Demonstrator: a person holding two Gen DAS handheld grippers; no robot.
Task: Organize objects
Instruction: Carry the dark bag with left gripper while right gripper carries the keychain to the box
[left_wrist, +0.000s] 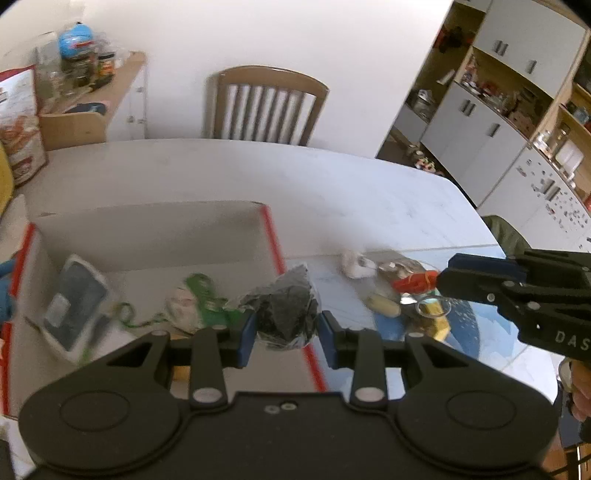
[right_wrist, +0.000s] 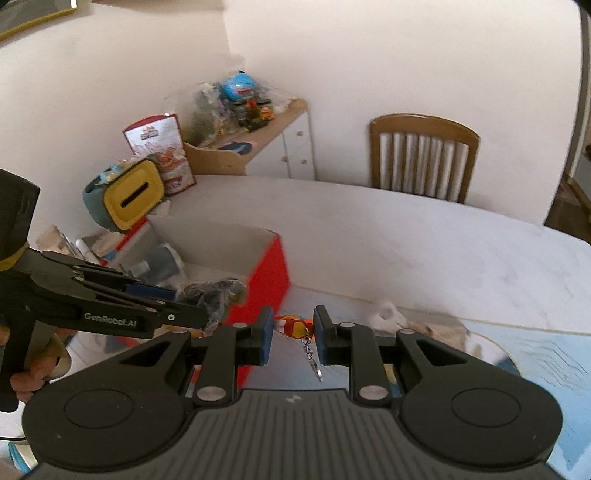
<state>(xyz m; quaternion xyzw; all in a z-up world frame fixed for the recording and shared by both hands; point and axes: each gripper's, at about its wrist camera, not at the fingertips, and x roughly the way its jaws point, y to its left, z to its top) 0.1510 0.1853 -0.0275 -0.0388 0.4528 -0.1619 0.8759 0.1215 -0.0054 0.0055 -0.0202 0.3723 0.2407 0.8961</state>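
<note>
A: Start with our left tool (left_wrist: 284, 332). What are we holding?

B: Its blue pads are narrowed onto a small clear bag of dark stuff (left_wrist: 286, 308), gripped from both sides. In the right wrist view the same bag sticks out past the pads, lifted clear of the counter.

A: And our right tool (right_wrist: 293, 334)?

B: Closed about as tight as it goes on a little red and orange keychain figure (right_wrist: 295, 326). Its chain and ring (right_wrist: 314, 360) dangle below the pads.

A: So which step are we in?

B: We judge it's the carry: both picks are made and both things are on the way to the white box with red edges (left_wrist: 273, 236). The bag hangs right over the box's near right edge. The keychain figure is just outside that same red wall, on the counter side.

A: What's already in the box?

B: A flat dark-faced device (left_wrist: 75, 302) near its left wall and a green and white packet (left_wrist: 192, 302) in the middle; the blur hides finer detail.

A: And on the counter (left_wrist: 332, 192)?

B: A few small things are left by its near right edge: a white piece (left_wrist: 351, 264) and a yellow piece (left_wrist: 384, 304) among them.

A: Next move?

B: We should bring both tools past the red wall, over free box floor, lower, then open. The dangling ring must clear the rim.
</note>
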